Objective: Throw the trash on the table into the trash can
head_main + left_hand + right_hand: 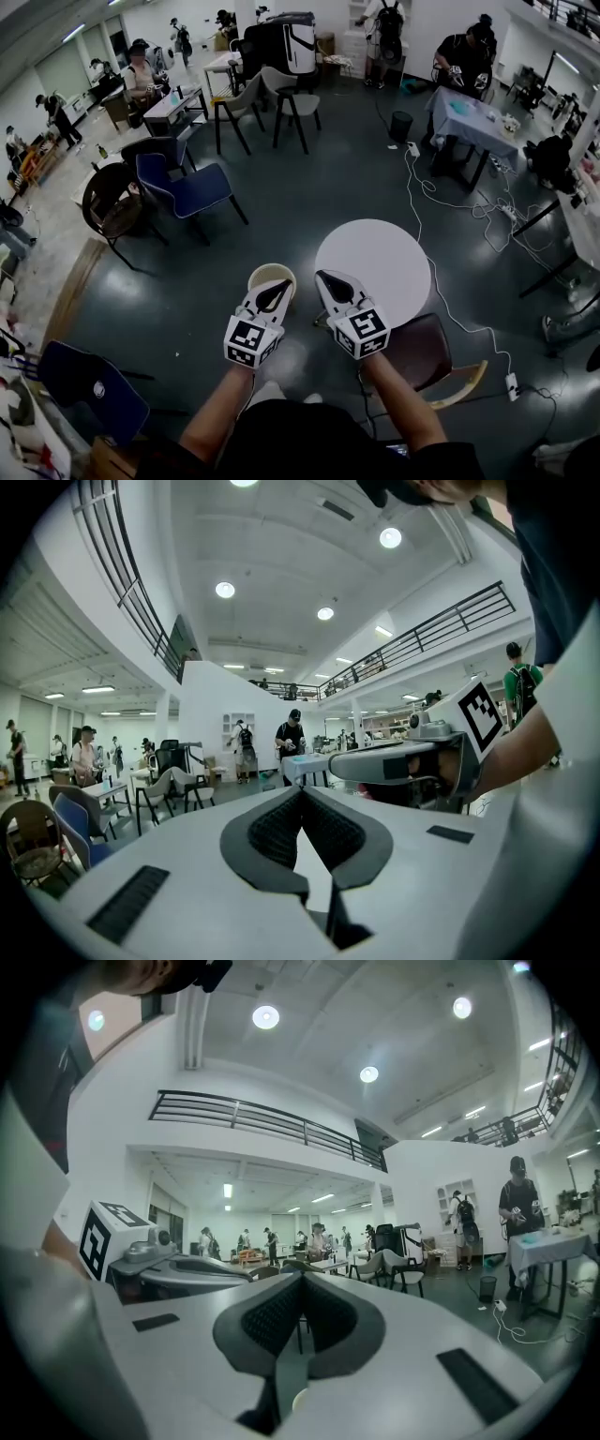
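Right gripper point(322, 276), round table point(386, 251), grey floor point(309, 187)

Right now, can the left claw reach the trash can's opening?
Probably yes: in the head view the left claw appears right above the trash can, with nothing between them.

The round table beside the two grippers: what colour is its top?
Plain white. The round table shows best in the head view.

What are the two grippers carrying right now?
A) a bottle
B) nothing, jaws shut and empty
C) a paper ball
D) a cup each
B: the left gripper and the right gripper each show jaws pressed together with nothing between them.
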`<state>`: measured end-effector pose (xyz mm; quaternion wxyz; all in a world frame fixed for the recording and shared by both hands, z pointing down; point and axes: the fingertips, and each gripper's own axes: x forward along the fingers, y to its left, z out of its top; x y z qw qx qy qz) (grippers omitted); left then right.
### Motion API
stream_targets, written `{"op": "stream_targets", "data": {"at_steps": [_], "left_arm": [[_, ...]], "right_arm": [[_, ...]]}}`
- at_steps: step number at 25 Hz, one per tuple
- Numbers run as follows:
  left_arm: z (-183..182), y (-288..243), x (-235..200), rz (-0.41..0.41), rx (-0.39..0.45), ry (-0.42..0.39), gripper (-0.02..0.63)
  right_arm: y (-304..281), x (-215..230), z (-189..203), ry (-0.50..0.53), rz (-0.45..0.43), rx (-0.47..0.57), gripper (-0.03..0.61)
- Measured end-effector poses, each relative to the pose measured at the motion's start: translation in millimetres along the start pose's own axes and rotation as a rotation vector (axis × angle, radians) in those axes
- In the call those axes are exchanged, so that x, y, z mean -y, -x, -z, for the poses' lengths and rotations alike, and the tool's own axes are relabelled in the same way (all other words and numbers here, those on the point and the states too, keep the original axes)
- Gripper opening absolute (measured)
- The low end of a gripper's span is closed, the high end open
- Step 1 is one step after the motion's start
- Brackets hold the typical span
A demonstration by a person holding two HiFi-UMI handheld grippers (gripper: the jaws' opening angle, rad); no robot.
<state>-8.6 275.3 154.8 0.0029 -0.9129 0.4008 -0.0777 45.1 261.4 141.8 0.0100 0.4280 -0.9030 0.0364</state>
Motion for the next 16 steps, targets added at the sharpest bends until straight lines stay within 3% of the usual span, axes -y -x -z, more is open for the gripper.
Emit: {"op": "stream_targets", "data": {"at_steps": [16], "left_arm": [[-5,67,-35,0.017,0.016,0.007,0.015]], "right_arm": [[-20,-67,-15,0.013,0.022,-0.001,0.017]]}}
